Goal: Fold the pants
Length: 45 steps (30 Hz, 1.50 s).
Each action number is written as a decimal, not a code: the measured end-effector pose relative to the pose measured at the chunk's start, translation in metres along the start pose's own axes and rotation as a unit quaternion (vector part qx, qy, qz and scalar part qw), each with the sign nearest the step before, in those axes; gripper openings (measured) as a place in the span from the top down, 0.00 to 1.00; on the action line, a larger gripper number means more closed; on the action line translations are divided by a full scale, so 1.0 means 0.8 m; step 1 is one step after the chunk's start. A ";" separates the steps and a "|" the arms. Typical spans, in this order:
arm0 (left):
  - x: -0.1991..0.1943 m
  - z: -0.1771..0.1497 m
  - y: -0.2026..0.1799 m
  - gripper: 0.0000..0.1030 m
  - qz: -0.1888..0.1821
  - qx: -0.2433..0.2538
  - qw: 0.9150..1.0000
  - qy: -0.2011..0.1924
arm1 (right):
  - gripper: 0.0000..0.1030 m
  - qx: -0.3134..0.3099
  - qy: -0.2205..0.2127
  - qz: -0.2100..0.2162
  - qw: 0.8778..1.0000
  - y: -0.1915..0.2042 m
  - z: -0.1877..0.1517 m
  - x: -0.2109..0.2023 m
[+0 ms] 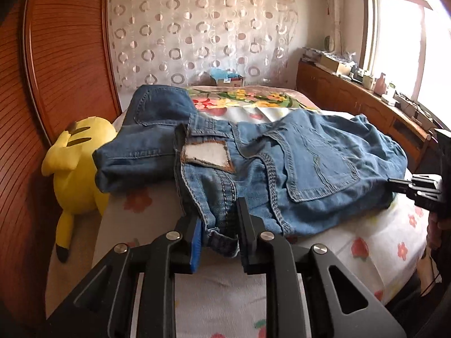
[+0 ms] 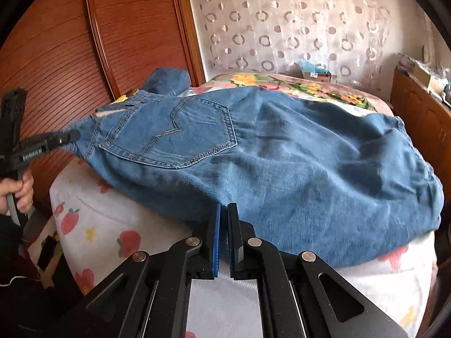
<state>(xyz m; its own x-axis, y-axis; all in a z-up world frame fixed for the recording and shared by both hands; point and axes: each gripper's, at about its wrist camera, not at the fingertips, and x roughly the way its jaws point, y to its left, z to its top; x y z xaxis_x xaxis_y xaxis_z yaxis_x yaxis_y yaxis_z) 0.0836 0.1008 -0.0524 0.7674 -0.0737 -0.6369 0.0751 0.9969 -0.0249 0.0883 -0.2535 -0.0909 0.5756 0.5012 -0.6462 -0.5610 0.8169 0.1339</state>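
Covering bed (image 2: 112,225), strawberry-print sheet, jeans (image 2: 282,169) atop, patterned curtain (image 1: 197,33) behind.

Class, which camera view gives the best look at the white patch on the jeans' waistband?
The left wrist view: the white patch faces the camera, all its stitched edges showing on the jeans. The right wrist view shows it only as a thin pale sliver.

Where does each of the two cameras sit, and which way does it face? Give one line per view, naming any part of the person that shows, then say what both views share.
Left wrist: on the left gripper, looking along its fingers at the waistband of the jeans; the right gripper shows at the right edge.
Right wrist: on the right gripper, shut on the jeans' near edge, looking across the bed; the left gripper and a hand show at left.
Shared: jeans, bed, circle-patterned curtain, wooden panel.
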 end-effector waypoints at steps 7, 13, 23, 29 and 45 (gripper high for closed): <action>-0.016 0.001 -0.004 0.53 0.006 0.006 1.000 -0.006 | 0.97 0.014 -0.011 -0.005 1.000 -0.006 -0.006 -0.015; -0.026 0.011 -0.010 0.23 -0.002 0.012 1.000 -0.028 | 0.97 0.025 -0.023 -0.020 0.999 -0.018 -0.019 -0.035; -0.018 0.014 -0.036 0.22 -0.011 0.026 0.999 -0.032 | 0.77 0.034 -0.028 -0.054 0.998 -0.043 -0.026 -0.054; 0.005 0.017 -0.058 0.22 -0.031 0.033 0.999 -0.024 | 0.62 0.058 -0.035 -0.087 0.994 -0.078 -0.030 -0.072; 0.059 0.018 -0.130 0.23 -0.083 0.049 0.995 0.003 | 0.61 0.119 -0.041 -0.167 0.978 -0.195 -0.040 -0.127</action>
<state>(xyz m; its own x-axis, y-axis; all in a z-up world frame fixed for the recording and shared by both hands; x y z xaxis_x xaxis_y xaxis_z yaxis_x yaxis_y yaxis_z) 0.1211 -0.0065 -0.0686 0.7356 -0.2370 -0.6346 0.2622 0.9634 -0.0558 0.0982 -0.4408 -0.0706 0.7545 0.2077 -0.6226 -0.1846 0.9775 0.1023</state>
